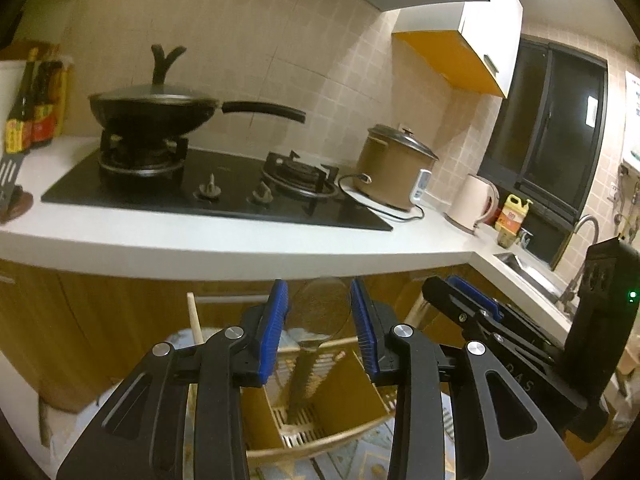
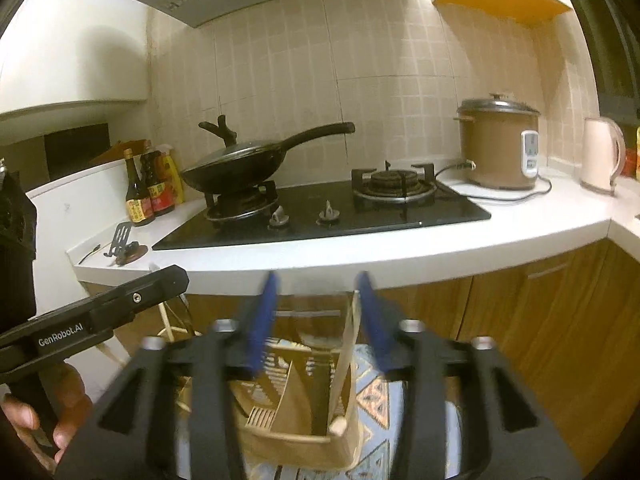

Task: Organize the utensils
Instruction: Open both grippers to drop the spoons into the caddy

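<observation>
White worktop (image 1: 240, 240) in a beige-tiled kitchen carries a black hob (image 1: 224, 196); both grippers' jaws spread, pinching nothing.

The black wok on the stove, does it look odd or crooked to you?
Yes. The black wok on the left burner sits tilted, its long handle angled upward, and its glass lid slants with it. The brown rice cooker beside the stove stands straight. Nothing looks spilled.

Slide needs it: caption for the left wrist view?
Left gripper frames a mesh skimmer standing in a wooden utensil holder.
</observation>
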The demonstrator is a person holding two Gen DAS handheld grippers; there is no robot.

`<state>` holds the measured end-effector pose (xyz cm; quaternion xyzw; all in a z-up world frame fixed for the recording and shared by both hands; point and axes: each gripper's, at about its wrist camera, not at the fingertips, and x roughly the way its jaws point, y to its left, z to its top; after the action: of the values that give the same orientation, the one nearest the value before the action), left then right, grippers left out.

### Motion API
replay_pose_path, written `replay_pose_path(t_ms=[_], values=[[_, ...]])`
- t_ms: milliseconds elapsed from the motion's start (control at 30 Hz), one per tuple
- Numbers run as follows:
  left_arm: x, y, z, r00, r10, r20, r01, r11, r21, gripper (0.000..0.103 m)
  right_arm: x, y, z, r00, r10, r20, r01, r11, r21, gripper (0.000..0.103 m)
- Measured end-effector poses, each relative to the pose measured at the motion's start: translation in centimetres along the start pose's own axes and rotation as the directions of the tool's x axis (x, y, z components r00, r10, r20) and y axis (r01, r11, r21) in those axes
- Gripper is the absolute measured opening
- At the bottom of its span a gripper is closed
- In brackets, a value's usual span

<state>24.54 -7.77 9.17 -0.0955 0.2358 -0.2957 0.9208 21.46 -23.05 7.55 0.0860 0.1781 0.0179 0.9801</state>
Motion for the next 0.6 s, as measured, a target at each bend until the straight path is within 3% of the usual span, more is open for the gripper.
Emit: replay_pose_path(t_ms=[400,600], values=[[-5.4,-1.5,-0.2,1.000,-0.014,-0.006,0.014,1.000,0.009,0.038,-5.6,0.5,0.5,1.000,0.011,-0.008,-0.011,1.000,0.018,0.057],[-8.3,-3.2,-1.4,0.997,0.042,-0.057,-0.038,0.997,0.069,0.038,-8.3,1.4,0.0,0.994,0.030,-0.101,-0.029,1.000,0.012,0.057]])
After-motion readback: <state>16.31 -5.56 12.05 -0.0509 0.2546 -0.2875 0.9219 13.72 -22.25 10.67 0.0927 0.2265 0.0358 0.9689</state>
